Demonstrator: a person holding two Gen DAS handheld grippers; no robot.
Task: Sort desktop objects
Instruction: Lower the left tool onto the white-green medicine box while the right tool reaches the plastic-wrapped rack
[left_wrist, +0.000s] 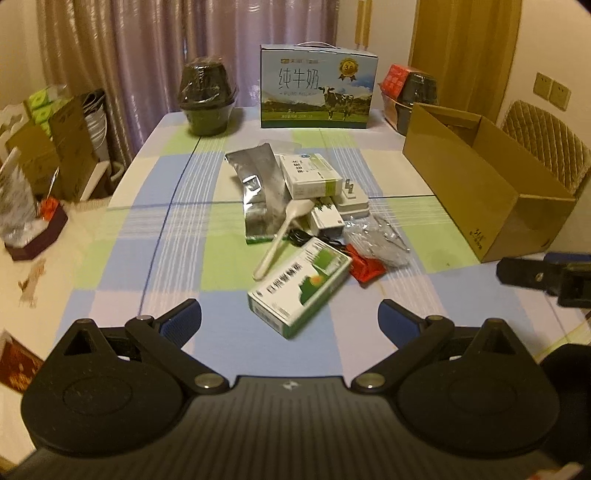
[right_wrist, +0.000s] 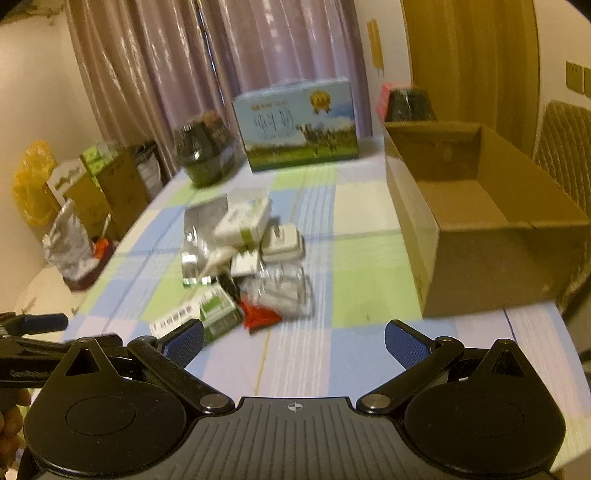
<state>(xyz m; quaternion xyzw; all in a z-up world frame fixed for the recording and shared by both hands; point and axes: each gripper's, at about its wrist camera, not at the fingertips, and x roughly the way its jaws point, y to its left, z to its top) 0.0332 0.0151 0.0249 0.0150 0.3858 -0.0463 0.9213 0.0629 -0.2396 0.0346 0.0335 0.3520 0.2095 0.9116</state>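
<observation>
Left gripper (left_wrist: 290, 321), nearest, hovers low over the checked-cloth desk (left_wrist: 162, 236), jaws spread wide and empty. Just beyond lies a green-and-white cardboard medicine box (left_wrist: 299, 286), at the near edge of a mid-desk heap: white plastic spoon (left_wrist: 282, 230), silver foil pouch (left_wrist: 258, 192), second green-and-white carton (left_wrist: 310, 175), red wrapper (left_wrist: 365, 266), crumpled clear plastic bag (left_wrist: 380, 236). Right gripper (right_wrist: 293, 341), jaws likewise wide and empty, faces the heap. Open brown cardboard box (right_wrist: 476, 206) stands at the desk's right side, apart from the heap.
</observation>
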